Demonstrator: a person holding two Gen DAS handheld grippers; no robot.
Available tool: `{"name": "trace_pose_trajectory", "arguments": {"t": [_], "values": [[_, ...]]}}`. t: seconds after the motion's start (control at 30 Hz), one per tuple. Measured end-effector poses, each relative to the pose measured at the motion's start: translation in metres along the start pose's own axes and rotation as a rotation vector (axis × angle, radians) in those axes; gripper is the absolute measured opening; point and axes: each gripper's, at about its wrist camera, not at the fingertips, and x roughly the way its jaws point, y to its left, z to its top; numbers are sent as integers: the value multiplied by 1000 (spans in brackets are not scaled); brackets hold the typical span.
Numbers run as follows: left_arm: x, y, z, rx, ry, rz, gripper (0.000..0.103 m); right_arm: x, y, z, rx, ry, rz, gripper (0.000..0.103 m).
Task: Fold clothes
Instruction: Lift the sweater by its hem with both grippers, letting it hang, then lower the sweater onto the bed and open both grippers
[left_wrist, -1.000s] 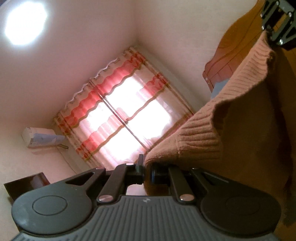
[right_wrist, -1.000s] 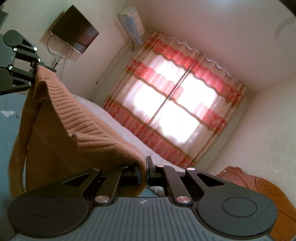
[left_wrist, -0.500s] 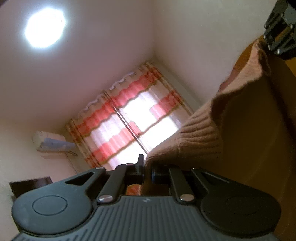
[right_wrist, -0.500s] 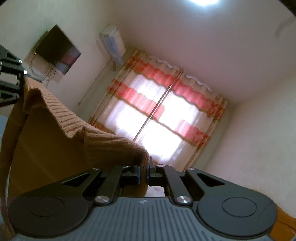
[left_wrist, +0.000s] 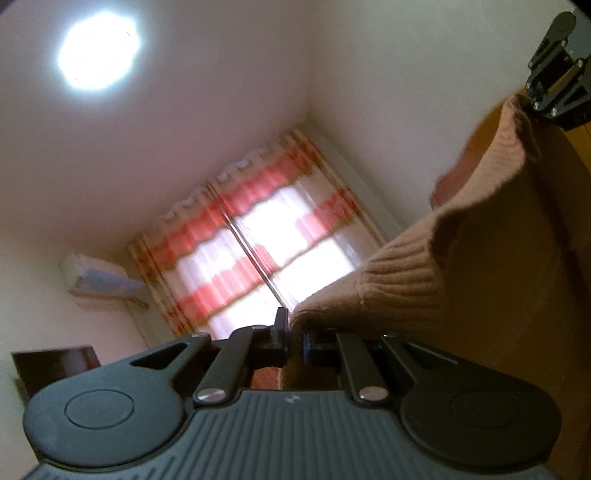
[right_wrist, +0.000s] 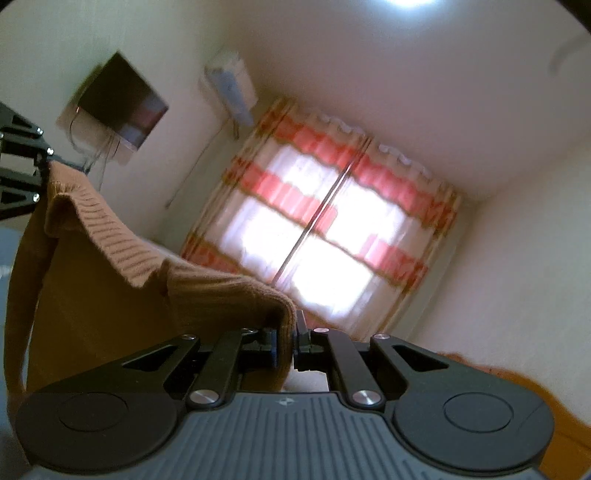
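The left gripper (left_wrist: 293, 332) has its jaws pressed together on one end of the ribbed edge of a brown knitted sweater (left_wrist: 480, 266), and the right gripper (right_wrist: 286, 339) pinches the other end of that same edge. The sweater hangs in the air between the two, its ribbed band sagging slightly from one gripper to the other and its body dropping below. Both wrist cameras tilt upward toward a red-and-white striped curtain (right_wrist: 332, 229) over a bright window. An air conditioner (right_wrist: 232, 90) and a dark wall-mounted screen (right_wrist: 122, 103) sit on the wall to the curtain's left, and a ceiling light (left_wrist: 98, 50) glows overhead.
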Motion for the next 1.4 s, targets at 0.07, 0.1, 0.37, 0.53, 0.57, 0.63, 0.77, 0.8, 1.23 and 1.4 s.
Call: {"name": "trace_pose_trajectory", "arguments": {"t": [0.07,0.1,0.37,0.53,0.57,0.63,0.77,0.8,1.23,1.4], "values": [[-5,9,10,-8,-20,13,8,-6,-5,12,-6,-25,-19,8],[-5,13,14,-14,-23,13,8,-9,-7,17,-8,-35,-28,8],[18,2,-6,-15,55,-59,8,11,-8,4,1,53,13,8],[51,-41,-49,65,167,-123,8,53,19,-44,-41,210,68,8],[59,-48,-58,66,197,-148,8,62,24,-54,-46,241,81,8],[74,-61,-74,72,253,-191,8,83,34,-74,-55,288,92,8],[102,-90,-103,74,332,-241,8,124,52,-112,-74,382,114,8],[112,-97,-111,70,352,-255,8,134,56,-122,-79,406,120,8],[199,-182,-208,19,519,-282,8,270,112,-243,-56,566,74,8],[243,-202,-232,-49,562,-242,10,319,117,-273,35,587,15,8]]}}
